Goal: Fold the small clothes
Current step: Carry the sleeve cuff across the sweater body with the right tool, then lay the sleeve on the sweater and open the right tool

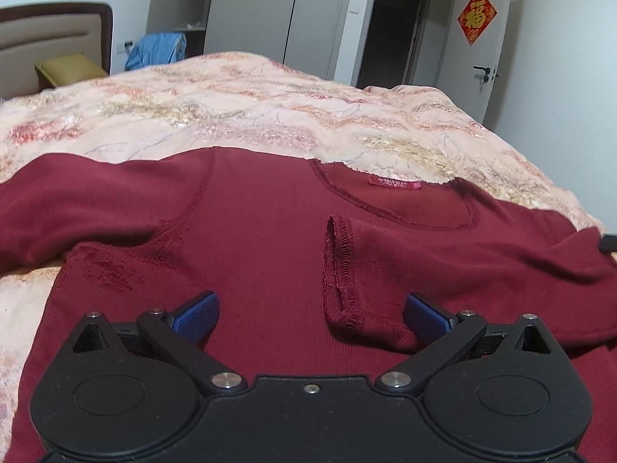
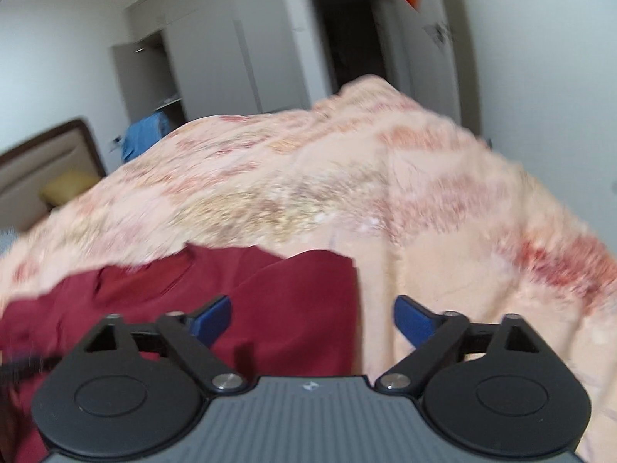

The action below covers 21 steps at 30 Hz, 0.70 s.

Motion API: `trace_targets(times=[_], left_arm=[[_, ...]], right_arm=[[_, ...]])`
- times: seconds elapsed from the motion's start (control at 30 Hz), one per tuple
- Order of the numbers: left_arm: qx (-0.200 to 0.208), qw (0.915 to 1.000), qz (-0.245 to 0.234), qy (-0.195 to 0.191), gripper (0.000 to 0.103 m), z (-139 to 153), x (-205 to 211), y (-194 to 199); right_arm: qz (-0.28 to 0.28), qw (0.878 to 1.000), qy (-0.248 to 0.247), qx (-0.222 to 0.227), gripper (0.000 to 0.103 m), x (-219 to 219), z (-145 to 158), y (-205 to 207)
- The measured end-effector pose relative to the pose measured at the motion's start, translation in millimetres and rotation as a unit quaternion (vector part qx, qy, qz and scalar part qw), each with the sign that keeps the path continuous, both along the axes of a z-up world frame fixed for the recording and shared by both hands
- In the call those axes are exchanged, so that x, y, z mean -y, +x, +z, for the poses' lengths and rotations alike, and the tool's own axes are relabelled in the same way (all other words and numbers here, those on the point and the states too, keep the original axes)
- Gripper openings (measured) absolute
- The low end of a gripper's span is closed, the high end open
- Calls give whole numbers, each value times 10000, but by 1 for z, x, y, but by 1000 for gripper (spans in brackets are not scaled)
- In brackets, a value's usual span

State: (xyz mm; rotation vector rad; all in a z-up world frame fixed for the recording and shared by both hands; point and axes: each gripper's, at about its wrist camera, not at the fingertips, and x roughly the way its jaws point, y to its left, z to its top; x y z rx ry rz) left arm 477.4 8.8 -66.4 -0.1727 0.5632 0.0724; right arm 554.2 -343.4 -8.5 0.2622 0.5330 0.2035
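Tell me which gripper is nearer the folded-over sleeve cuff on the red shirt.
Left. The left gripper hangs right over the sleeve cuff, jaws open around it. The right gripper sits at the red shirt edge over the blanket, jaws open.

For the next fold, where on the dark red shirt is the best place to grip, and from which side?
I would take the left sleeve, still spread flat on the blanket, with the left tongs, coming from the left. The right sleeve already lies folded across the shirt.
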Motion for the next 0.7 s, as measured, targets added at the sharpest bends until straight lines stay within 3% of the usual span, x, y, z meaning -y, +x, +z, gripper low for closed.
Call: trace_targets(times=[0.07,0.1,0.13,0.17,0.2,0.27,0.33,0.5,0.6,0.7], left_arm=[[41,10000,7,-9,103,0,0,-2],[58,10000,8,-32,103,0,0,-2],[74,10000,8,-47,103,0,0,-3],[85,9999,3,-58,103,-1,0,-3],[94,9999,-2,-67,103,-1,0,-3],[108,9999,-12,-78,103,-1,0,-4],[106,9999,-11,-48,103,-1,0,-4],[106,9999,-6,-8,103,-1,2,-4],[107,9999,-5,-9,103,-2,2,-4],[110,9999,-5,-12,103,-2,2,-4]], right_arm=[[-99,9985,497,-225,67,11,-9,15],[-99,9969,726,-290,64,13,-14,21],[-130,9958,855,-313,51,15,-17,23],[-153,9954,897,-301,29,18,-17,23],[-192,9958,858,-249,19,19,-15,21],[-233,9970,736,78,12,22,-8,9],[-315,9982,417,298,11,16,-1,-2],[-379,9992,-124,82,12,1,-9,4],[-401,9991,-71,131,24,2,-8,-6],[-394,9978,-392,372,49,3,-1,-36]])
